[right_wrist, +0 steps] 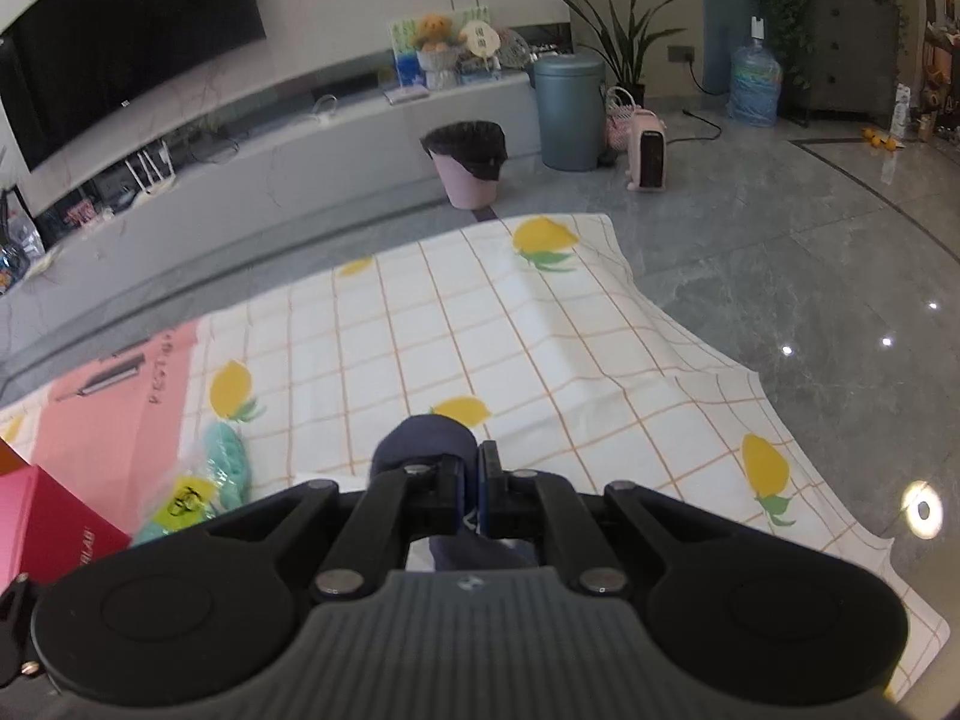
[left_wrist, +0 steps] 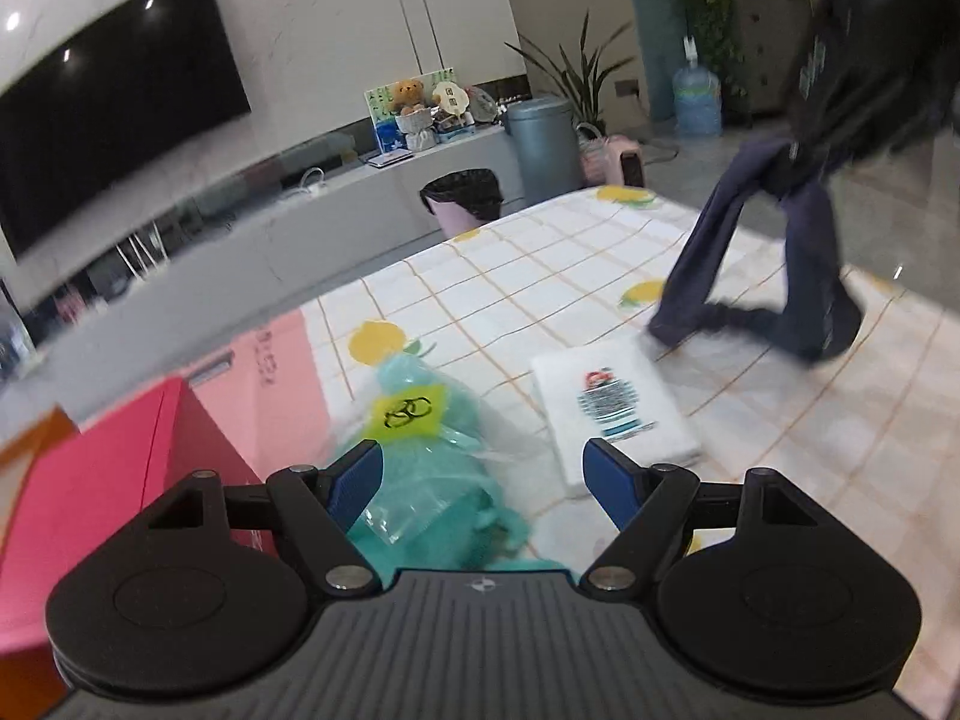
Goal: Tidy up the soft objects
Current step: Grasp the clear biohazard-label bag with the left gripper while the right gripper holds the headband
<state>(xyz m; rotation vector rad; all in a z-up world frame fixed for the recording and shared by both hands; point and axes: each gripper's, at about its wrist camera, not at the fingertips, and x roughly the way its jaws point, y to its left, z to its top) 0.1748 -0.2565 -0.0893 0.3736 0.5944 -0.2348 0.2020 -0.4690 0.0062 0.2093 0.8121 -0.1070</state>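
Navy cloth (left_wrist: 750,252) pinched in my right tongs (right_wrist: 474,480), hanging; teal bagged item (left_wrist: 432,468), white folded pack (left_wrist: 612,408) flat on counter.

navy garment (left_wrist: 714,252), teal bundle (left_wrist: 432,480) — lemon-check cloth (left_wrist: 510,276)

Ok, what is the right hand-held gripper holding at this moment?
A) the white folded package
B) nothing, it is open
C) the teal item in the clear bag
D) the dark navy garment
D: the right hand-held gripper is shut on the dark navy garment, which hangs from it over the tablecloth, while the teal bagged item and the white package lie on the cloth.
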